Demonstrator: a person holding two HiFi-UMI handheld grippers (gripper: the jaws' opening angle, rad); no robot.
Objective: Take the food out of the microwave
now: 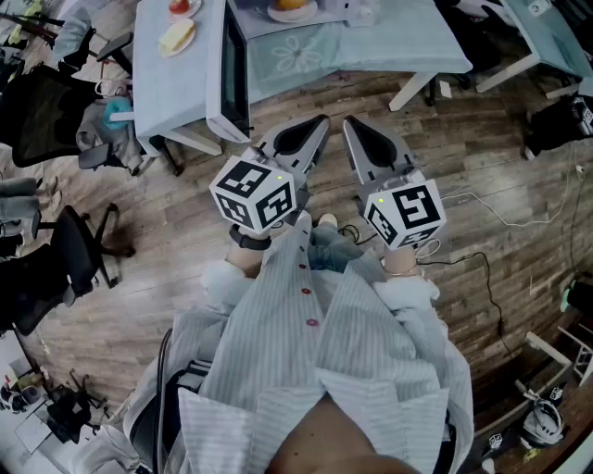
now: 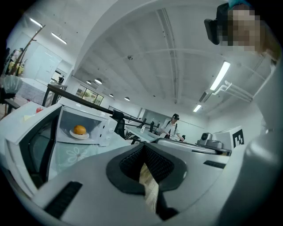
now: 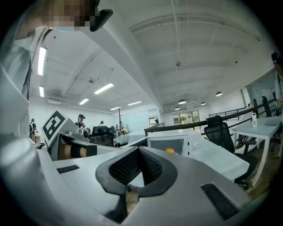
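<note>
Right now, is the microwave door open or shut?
Open: the microwave door stands swung out, and the orange food on its plate shows inside.

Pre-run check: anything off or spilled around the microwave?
Nothing stands out. The microwave door is open, the food sits on its plate inside, nothing spilled. Left gripper and right gripper are shut, empty, clear of the table.

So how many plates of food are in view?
3. A plate of orange food inside the open microwave; a plate with a yellow piece on the table left of it; a red-topped plate beyond that, cut by the frame edge. Others may be hidden.
</note>
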